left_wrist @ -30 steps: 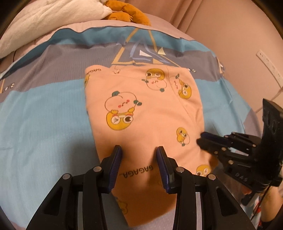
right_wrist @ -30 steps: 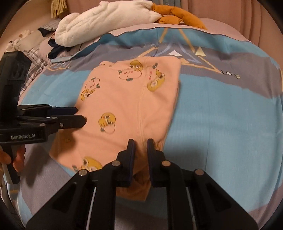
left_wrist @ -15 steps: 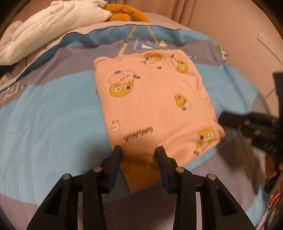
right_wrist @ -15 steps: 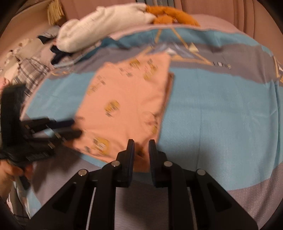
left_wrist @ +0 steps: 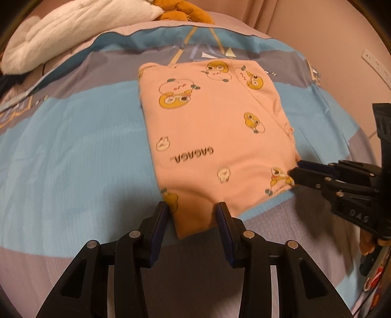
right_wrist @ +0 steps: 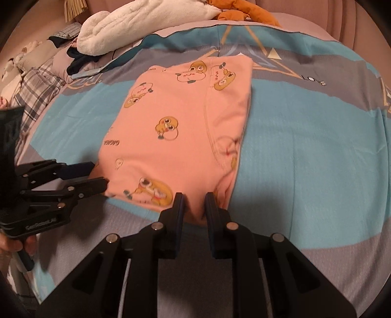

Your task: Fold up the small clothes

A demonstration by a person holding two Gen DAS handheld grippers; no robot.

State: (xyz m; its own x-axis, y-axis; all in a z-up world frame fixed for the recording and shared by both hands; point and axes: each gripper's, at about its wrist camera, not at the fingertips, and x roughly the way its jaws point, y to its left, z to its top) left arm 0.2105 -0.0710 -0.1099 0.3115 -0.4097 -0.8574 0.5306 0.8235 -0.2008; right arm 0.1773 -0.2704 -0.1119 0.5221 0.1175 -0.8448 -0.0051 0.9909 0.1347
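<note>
A folded pink garment [left_wrist: 215, 127] printed with yellow ducks lies flat on the blue and grey bedspread [left_wrist: 73, 151]. My left gripper [left_wrist: 191, 215] stands open at its near left corner. A darker under-layer of the cloth lies loose between the wide-set jaws. In the right wrist view the garment [right_wrist: 180, 127] reaches down to my right gripper [right_wrist: 194, 205], whose narrow jaws are shut on the near right corner. From the side, the left gripper [right_wrist: 97, 175] shows its fingers apart. The right gripper [left_wrist: 294, 171] meets the corner by a duck print.
A white fluffy blanket [right_wrist: 136, 27] and an orange plush toy [right_wrist: 244, 12] lie at the head of the bed. Dark clothes and a plaid cloth [right_wrist: 36, 90] are piled at the far left. A wall socket strip [left_wrist: 376, 66] is on the right. Open bedspread [right_wrist: 305, 146] lies right of the garment.
Both grippers have drawn back from over the garment's middle to its near edge. The garment itself stays in place under the triangle print.
</note>
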